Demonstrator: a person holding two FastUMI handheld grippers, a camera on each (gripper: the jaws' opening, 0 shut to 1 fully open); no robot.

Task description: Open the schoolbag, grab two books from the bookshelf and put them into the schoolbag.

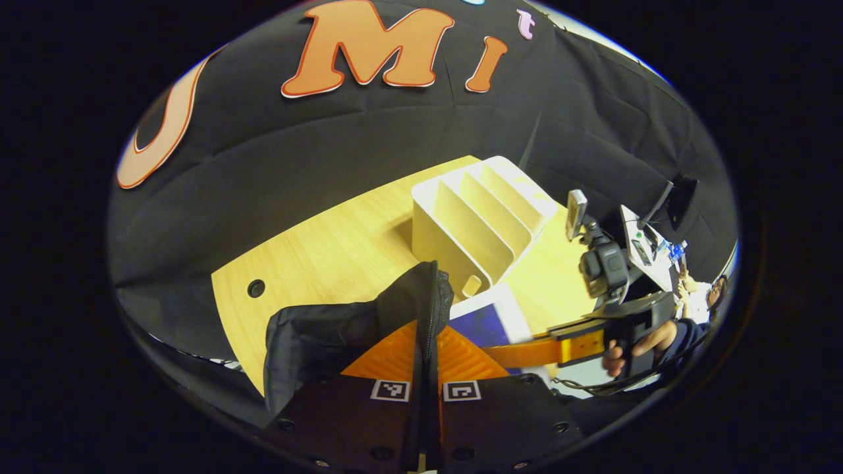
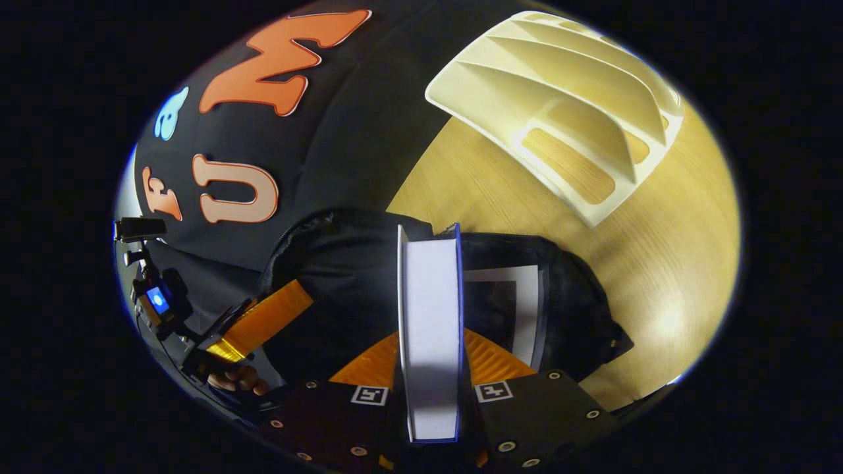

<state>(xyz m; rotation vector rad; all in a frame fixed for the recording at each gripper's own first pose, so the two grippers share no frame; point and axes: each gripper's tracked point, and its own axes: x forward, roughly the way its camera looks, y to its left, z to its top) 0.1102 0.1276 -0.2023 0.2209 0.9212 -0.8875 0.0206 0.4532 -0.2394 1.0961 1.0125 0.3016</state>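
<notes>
The left gripper is closed, both fingers pinching the black bag's rim and holding it up. The right gripper is clamped on an upright book over the bag's mouth. A hand grips the right gripper's handle.

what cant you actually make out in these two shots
- Inside of the schoolbag: in the right gripper view the book held by the right tongs covers the opening, so how far a second book sits inside is unclear.
- Left tongs: in the left gripper view the bag's fabric hides the tips.
- Bookshelf: its far side is turned away in both views.
</notes>
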